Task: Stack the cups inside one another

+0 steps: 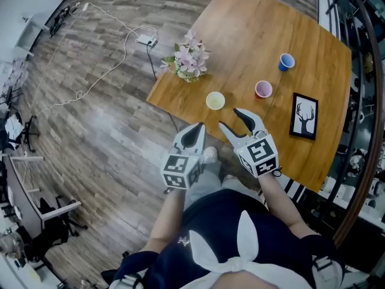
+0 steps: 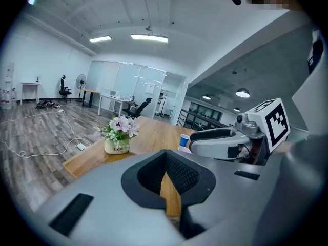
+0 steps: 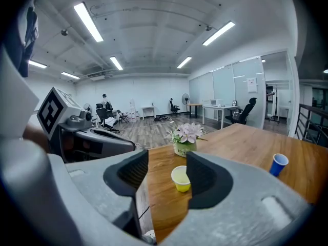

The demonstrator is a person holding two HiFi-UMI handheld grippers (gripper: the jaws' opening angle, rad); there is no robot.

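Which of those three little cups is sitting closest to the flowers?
The yellow cup: it stands nearest the flower pot, while the pink cup and the blue cup stand farther along the table.

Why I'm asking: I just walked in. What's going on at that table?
A person holds a gripper in each hand at the edge of the table. The yellow cup, pink cup and blue cup stand apart, none stacked. The right gripper is open and empty, aimed toward the yellow cup; the left gripper is shut and empty.
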